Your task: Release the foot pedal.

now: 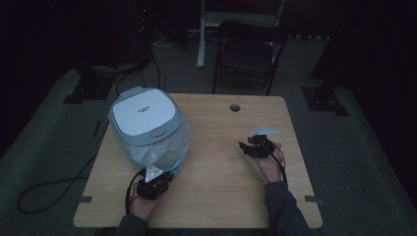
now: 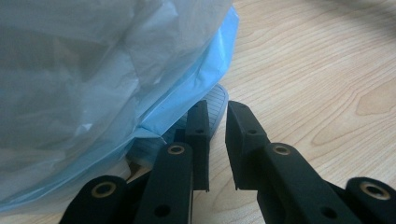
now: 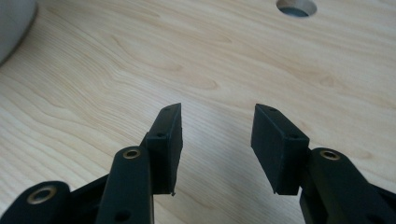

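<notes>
A white-lidded appliance wrapped in a clear, blue-tinted plastic bag stands in the left half of the high view, on the pale wooden desk. The left claw sits just below it in the lower left of that frame, pressed up against the bag's bottom edge. In the left gripper view the bag bulges across the upper left, and the left claw has its jaws drawn close together with a narrow slit between them and nothing caught in it; one jaw lies just beside the bag's blue rim. The right claw rests right of centre in the high view, well apart from the bag. In the right gripper view the right claw is spread wide over bare wood, with a round hole in the desk at the top edge.
</notes>
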`<state>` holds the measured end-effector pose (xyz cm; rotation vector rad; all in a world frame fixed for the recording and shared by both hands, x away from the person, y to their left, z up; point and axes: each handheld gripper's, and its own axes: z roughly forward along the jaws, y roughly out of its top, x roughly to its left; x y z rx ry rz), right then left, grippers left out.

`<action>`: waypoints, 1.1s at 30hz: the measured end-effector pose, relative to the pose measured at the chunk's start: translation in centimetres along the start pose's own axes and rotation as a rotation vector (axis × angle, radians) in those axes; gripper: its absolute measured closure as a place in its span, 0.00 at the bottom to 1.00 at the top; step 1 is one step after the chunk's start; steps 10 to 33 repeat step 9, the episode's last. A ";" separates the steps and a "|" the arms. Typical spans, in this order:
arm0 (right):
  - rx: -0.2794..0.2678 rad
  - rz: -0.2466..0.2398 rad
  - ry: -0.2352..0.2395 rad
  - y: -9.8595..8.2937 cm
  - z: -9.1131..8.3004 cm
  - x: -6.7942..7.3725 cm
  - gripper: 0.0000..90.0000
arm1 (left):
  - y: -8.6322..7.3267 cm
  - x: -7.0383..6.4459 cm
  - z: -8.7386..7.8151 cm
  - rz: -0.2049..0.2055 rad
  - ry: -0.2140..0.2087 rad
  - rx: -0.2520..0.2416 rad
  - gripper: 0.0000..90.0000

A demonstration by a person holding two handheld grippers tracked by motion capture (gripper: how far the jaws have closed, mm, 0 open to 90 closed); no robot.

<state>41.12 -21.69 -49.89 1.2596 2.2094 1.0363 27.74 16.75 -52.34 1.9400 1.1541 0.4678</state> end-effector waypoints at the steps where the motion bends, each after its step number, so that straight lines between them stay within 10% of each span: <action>1: 0.001 0.004 -0.002 -0.2 0.1 -0.1 0.58 | 0.0 0.0 0.0 -0.001 0.000 -0.001 0.89; 33: 0.022 0.013 -0.012 -1.4 0.9 -0.3 0.57 | 0.1 0.1 0.1 0.006 -0.002 -0.010 0.89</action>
